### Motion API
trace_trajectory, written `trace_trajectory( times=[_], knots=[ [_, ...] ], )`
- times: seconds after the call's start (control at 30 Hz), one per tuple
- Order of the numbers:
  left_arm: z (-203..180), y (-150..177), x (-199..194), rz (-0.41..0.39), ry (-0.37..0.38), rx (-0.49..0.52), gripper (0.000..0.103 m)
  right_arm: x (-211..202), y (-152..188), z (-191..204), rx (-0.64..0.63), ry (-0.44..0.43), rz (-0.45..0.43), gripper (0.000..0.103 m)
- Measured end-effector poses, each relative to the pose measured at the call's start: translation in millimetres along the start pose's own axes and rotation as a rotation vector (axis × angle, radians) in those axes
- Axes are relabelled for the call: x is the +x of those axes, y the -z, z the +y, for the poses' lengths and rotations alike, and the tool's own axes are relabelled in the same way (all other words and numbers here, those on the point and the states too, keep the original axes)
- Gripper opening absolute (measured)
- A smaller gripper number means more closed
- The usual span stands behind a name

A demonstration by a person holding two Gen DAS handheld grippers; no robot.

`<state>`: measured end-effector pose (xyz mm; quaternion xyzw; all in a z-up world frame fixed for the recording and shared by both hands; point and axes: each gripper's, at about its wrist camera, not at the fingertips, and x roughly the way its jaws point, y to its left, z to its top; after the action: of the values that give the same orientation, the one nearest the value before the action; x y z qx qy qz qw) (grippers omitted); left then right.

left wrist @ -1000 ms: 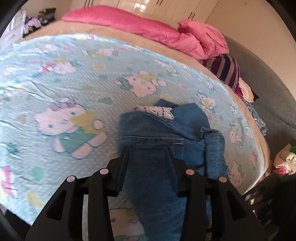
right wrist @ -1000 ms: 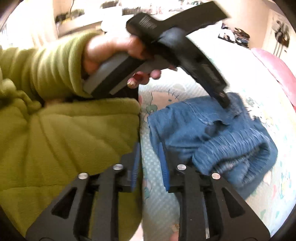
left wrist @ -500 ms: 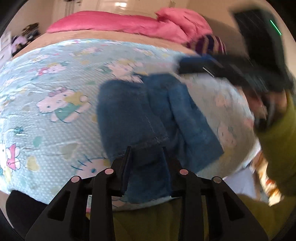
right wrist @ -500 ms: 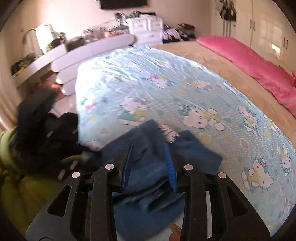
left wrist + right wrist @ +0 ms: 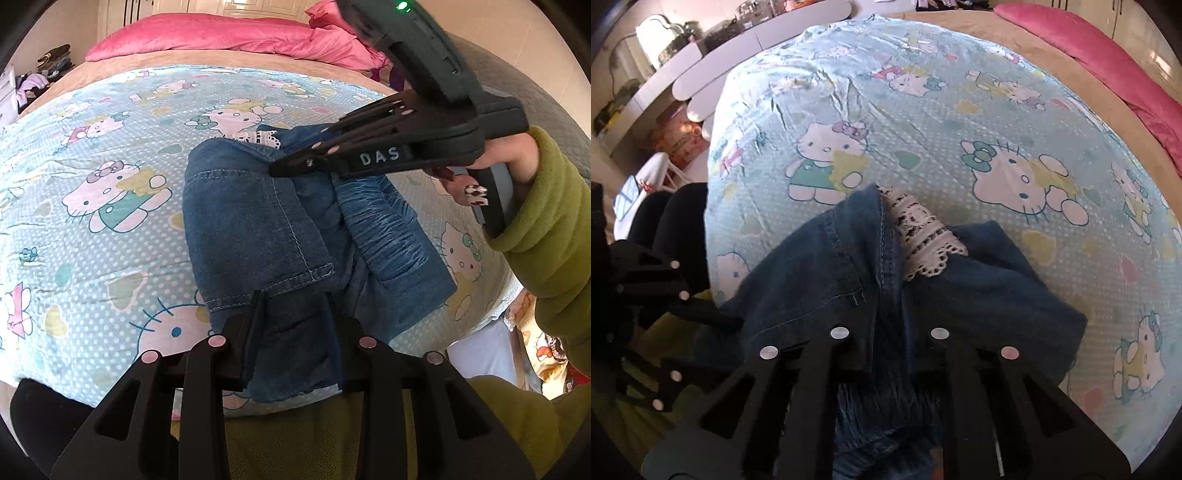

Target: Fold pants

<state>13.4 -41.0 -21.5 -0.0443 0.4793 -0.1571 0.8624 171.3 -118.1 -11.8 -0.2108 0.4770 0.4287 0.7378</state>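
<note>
Blue denim pants (image 5: 258, 221) lie folded in a heap near the front edge of the bed, a strip of white lace (image 5: 258, 137) showing at their far end. My left gripper (image 5: 293, 299) is shut on the near hem, with denim filling the gap between its fingers. My right gripper (image 5: 280, 170) comes in from the right, held by a hand in a green sleeve (image 5: 546, 229), its tip on the middle of the pants. In the right wrist view the pants (image 5: 979, 295) bunch over my right gripper (image 5: 890, 332) and hide its fingertips; it looks shut on a fold of denim.
The pants rest on a light blue cartoon-cat sheet (image 5: 110, 184) over a round bed. A pink duvet (image 5: 221, 37) lies along the far side. The person's green top fills the space below the bed edge. White shelves (image 5: 701, 74) stand beyond the bed's left side.
The right gripper has swung in over the pants and closed on them. The pants now sit nearer the front edge, and the left gripper's fingers stand a little closer together.
</note>
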Motion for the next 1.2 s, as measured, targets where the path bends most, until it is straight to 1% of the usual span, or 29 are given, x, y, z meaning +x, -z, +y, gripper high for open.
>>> trace_trajectory(
  times=[0.03,0.07,0.1,0.27,0.37,0.47,0.53,0.6,0.73,0.77,0.8,0.83,0.9,0.97,1.2],
  knots=[
    [0,0,0,0.0,0.001,-0.002,0.029,-3,-1,0,-0.006,0.025,-0.018,0.005],
    [0,0,0,0.001,0.002,-0.003,0.03,-7,-3,1,-0.025,0.085,-0.04,0.004],
    [0,0,0,0.001,0.005,-0.003,0.03,-7,-4,-1,-0.033,0.114,-0.043,0.003],
    [-1,1,0,-0.001,0.005,-0.005,0.032,21,2,-14,0.016,0.108,0.009,0.003],
    [-1,0,0,-0.001,0.004,-0.004,0.032,24,5,-19,0.063,0.098,-0.009,0.004],
    [-2,0,0,-0.001,0.003,-0.004,0.033,19,7,-20,0.076,0.108,-0.03,0.008],
    [-3,0,0,0.0,0.0,-0.002,0.033,16,8,-21,0.094,0.119,-0.041,0.014],
    [-3,0,0,0.0,0.0,-0.003,0.033,9,9,-22,0.113,0.124,-0.066,0.024],
    [-2,0,1,0.001,0.001,-0.004,0.033,-5,11,-22,0.146,0.114,-0.111,0.041],
    [-2,0,1,0.0,0.001,-0.003,0.033,-9,13,-22,0.157,0.111,-0.122,0.05],
    [-2,0,0,0.0,-0.001,-0.002,0.033,-12,14,-22,0.162,0.112,-0.134,0.054],
    [-1,0,0,0.0,-0.001,-0.002,0.033,-16,15,-22,0.166,0.112,-0.145,0.055],
    [-1,0,0,0.0,-0.001,-0.003,0.033,-23,17,-22,0.173,0.115,-0.165,0.064],
    [-1,-1,0,0.0,-0.001,-0.001,0.033,-31,20,-22,0.183,0.12,-0.186,0.066],
    [-1,0,-1,-0.001,-0.007,-0.003,0.035,-52,30,-20,0.199,0.147,-0.24,0.081]
  ],
)
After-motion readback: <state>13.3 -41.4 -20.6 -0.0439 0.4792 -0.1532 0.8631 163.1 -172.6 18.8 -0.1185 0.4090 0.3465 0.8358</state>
